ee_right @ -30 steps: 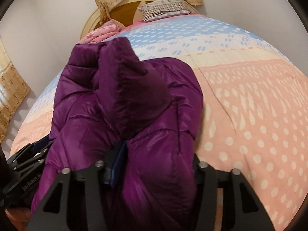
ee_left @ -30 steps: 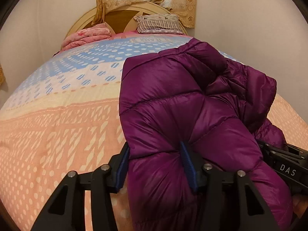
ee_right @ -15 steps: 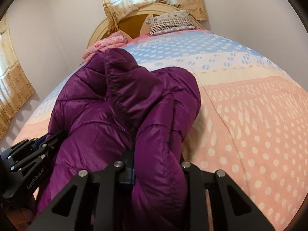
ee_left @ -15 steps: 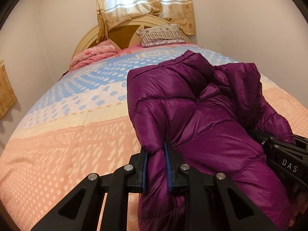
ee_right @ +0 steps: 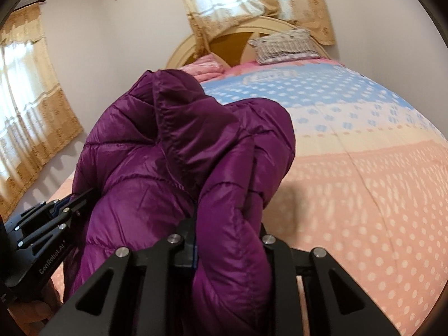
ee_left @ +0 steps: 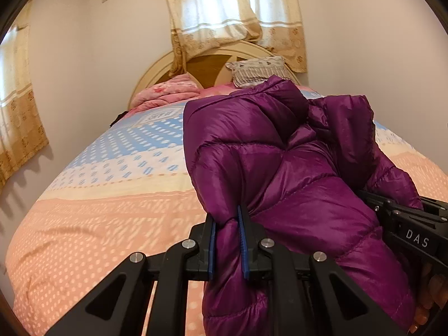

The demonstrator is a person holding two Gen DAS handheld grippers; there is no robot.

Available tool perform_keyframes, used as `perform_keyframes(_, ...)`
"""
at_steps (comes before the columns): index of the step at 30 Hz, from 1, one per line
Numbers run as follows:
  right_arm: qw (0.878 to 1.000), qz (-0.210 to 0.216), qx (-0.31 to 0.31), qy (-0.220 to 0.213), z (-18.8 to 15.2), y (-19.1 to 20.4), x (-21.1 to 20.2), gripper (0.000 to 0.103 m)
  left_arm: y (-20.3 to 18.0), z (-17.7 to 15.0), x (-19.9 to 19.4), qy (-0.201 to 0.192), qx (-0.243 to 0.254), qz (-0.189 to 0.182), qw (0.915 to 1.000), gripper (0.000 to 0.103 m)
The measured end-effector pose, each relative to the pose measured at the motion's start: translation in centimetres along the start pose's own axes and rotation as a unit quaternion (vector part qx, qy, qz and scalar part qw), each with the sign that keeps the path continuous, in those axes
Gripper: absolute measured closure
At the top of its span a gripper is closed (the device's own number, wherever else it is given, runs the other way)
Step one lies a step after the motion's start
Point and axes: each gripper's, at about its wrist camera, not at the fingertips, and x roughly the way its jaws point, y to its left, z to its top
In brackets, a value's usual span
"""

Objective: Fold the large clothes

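A purple quilted puffer jacket (ee_left: pixel 280 162) hangs bunched between my two grippers, lifted above the bed. My left gripper (ee_left: pixel 228 240) is shut on a fold at the jacket's near left edge; its blue pads pinch the fabric. My right gripper (ee_right: pixel 228 240) is shut on a thick fold of the same jacket (ee_right: pixel 179 151), which hides its pads almost fully. The right gripper's body shows at the right edge of the left wrist view (ee_left: pixel 406 224). The left gripper's body shows at the lower left of the right wrist view (ee_right: pixel 44 235).
The bed (ee_left: pixel 98 218) has a peach, cream and blue dotted cover. At its head are a folded pink blanket (ee_left: pixel 168 92), a striped pillow (ee_left: pixel 257 71) and a rounded headboard (ee_left: pixel 207 70). Curtains (ee_left: pixel 235 19) hang behind; another curtained window (ee_right: pixel 30 106) is on the left wall.
Both grippers closed on the jacket and raised it off the bed. The views tilted up, so more wall and curtain show.
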Motion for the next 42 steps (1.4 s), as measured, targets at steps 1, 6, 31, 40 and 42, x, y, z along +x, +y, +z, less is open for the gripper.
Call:
perform_keyframes(1, 1.0, 0.004, -0.005, 0.0, 0.1, 0.5, 0.0, 0.078, 0.4, -0.1, -0.2, 0.0, -0.003, 0.002, 1.0, 0.089)
perform_keyframes(6, 1.0, 0.019, -0.021, 0.003, 0.5, 2.1, 0.9, 0.078, 2.6, -0.6, -1.2, -0.005, -0.016, 0.013, 0.9998, 0.089)
perform_keyframes(31, 0.994, 0.073, -0.073, 0.037, -0.1, 6.1, 3.6, 0.078, 10.2, -2.9, -1.5, 0.007, -0.057, 0.055, 0.9968, 0.089)
perform_keyframes(40, 0.992, 0.082, -0.084, 0.052, -0.2, 6.7, 4.4, 0.078, 11.9, -4.0, -1.0, 0.019, -0.07, 0.06, 0.9956, 0.089)
perform_keyframes(42, 0.991, 0.084, -0.085, 0.055, -0.2, 6.8, 4.6, 0.078, 12.5, -4.2, -0.9, 0.021, -0.073, 0.062, 0.9952, 0.089)
